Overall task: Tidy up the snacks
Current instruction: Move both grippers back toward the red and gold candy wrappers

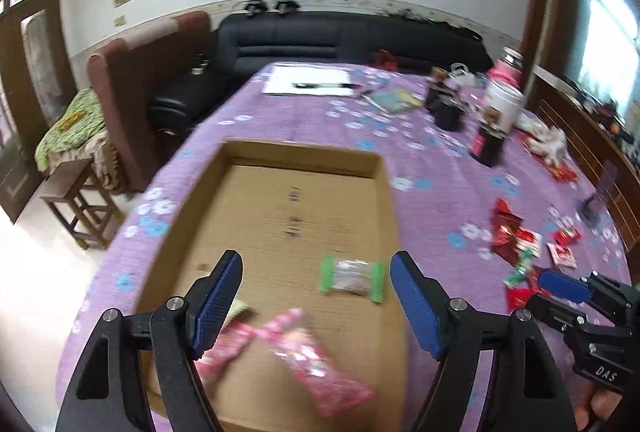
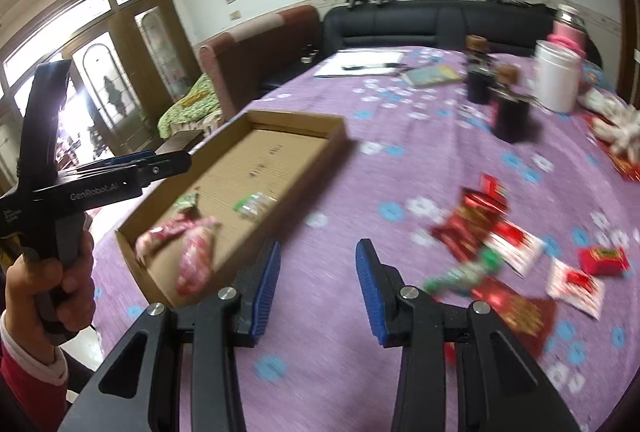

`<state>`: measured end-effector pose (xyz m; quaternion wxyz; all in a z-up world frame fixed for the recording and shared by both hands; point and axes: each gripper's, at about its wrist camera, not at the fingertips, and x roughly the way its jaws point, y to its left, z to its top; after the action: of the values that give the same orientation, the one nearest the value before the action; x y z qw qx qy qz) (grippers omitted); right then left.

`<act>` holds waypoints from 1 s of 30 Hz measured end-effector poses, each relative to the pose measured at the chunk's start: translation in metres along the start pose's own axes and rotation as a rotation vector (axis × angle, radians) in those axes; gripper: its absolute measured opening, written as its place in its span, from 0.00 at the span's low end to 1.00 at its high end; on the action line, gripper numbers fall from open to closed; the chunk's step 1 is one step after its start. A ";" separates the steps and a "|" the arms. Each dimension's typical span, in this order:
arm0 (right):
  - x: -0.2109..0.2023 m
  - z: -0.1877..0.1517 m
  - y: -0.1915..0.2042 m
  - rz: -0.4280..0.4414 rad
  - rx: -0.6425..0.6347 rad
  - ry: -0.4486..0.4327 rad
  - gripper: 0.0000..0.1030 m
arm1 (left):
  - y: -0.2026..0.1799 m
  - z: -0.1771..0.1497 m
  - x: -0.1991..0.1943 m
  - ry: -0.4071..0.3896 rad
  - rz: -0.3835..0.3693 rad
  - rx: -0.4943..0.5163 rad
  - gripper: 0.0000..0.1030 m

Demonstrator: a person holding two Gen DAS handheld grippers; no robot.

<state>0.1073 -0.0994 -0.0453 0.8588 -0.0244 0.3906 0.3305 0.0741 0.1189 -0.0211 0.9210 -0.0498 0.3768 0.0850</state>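
Snacks, part sorted: a few in the cardboard tray [image 2: 312, 155], most loose on the table.

We count in the tray a green-ended clear packet [image 1: 351, 275] and pink packets [image 1: 320, 364] at its near end. We judge the red-and-white pile [image 2: 496, 244] toward the table's right edge still to be moved. Left gripper [image 1: 316, 306] is spread over the tray, holding nothing; right gripper [image 2: 318, 288] is spread above the purple cloth [image 2: 400, 191], holding nothing.

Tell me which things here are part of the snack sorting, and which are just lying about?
Part of the job: cardboard tray, pink packets, green-ended packet, red snack pile.

Lying about: white tub, dark jars, papers, book.
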 end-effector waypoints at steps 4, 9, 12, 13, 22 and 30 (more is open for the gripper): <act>-0.020 -0.017 -0.028 -0.053 0.026 0.002 0.37 | -0.036 -0.007 0.006 0.021 -0.038 0.066 0.78; -0.046 -0.037 -0.066 -0.124 0.067 0.003 0.43 | -0.079 -0.014 0.017 0.058 -0.090 0.162 0.78; -0.060 -0.045 -0.086 -0.164 0.094 -0.004 0.44 | -0.107 -0.019 0.025 0.080 -0.102 0.232 0.78; -0.063 -0.047 -0.092 -0.172 0.106 -0.007 0.44 | -0.113 -0.020 0.027 0.082 -0.105 0.246 0.78; -0.080 -0.056 -0.127 -0.206 0.163 -0.030 0.44 | -0.161 -0.031 0.044 0.104 -0.147 0.363 0.78; -0.080 -0.062 -0.140 -0.195 0.191 -0.027 0.44 | -0.195 -0.030 0.048 0.073 -0.215 0.529 0.78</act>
<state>0.1107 -0.2714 -0.0632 0.8905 0.0240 0.4044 0.2073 0.1253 -0.0712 -0.0711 0.8916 0.1495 0.4115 -0.1160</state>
